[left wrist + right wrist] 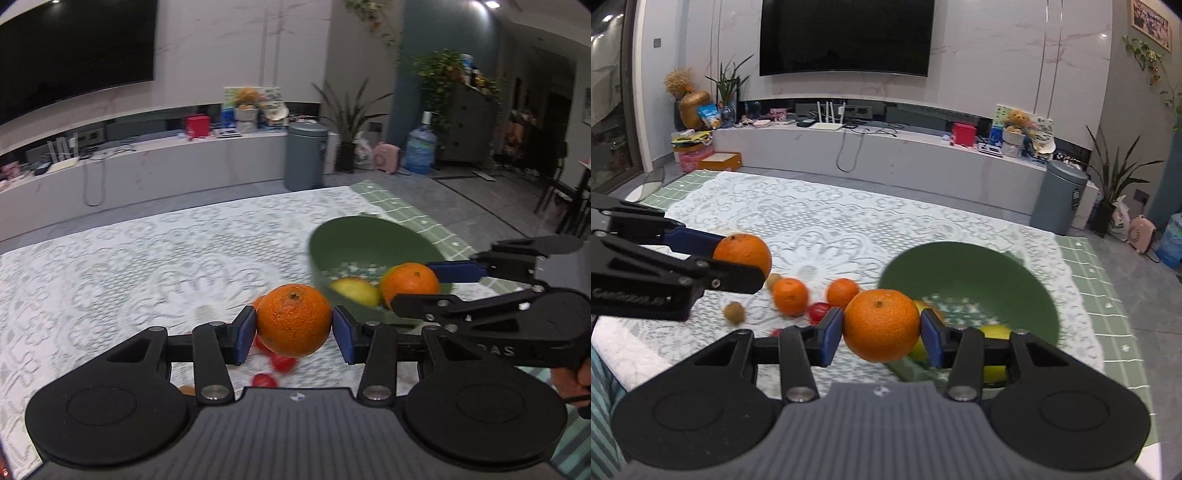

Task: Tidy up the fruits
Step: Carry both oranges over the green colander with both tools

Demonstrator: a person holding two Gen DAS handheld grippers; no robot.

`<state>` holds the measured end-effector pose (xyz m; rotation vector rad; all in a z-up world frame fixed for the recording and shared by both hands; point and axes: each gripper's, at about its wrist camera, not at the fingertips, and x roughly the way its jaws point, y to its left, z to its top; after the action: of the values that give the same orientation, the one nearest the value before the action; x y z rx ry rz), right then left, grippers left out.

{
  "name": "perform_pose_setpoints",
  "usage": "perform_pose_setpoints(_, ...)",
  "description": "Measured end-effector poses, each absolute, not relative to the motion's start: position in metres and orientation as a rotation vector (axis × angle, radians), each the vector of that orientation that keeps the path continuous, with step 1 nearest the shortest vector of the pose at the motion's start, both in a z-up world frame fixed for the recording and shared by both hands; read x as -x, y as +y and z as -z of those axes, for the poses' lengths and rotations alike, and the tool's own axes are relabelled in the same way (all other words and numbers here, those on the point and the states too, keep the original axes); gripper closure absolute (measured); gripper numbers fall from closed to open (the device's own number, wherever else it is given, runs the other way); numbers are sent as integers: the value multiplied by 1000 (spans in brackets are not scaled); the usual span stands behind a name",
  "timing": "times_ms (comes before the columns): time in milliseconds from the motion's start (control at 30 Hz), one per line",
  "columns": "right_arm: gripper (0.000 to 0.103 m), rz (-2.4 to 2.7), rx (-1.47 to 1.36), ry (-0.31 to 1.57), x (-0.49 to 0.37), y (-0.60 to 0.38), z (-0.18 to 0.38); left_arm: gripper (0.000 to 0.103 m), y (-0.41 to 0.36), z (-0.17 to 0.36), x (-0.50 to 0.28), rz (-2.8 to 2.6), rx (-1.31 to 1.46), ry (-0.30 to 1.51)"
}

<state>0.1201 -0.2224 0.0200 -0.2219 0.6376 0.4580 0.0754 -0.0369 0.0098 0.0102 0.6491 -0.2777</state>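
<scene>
Lace cloth (820,221) spreads across your table, its green checked underlay showing along the far and right edges. Near the right edge sits your green bowl (979,273), tipped toward the cameras, a yellow fruit (354,291) lying inside it. Your left gripper (294,328) has its blue pads clamped on a large orange (293,319), carried above the cloth near the bowl's left rim. Your right gripper (881,328) pinches a second orange (881,325), held up over the bowl's near rim. Left of the bowl, toward the cloth's middle, two smaller oranges (790,295) rest side by side with a red fruit (818,311) just in front of them. Two small brown fruits (734,312) lie further left on the lace.
</scene>
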Motion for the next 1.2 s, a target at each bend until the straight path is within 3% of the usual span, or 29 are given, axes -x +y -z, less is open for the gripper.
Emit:
perform_pose_setpoints(667, 59, -423, 324, 800, -181, -265, -9, 52, -98, 4, -137, 486, -41, 737)
perform_pose_setpoints(1200, 59, -468, 395, 933, -235, -265, 7, 52, -112, 32, -186, 503, -19, 955)
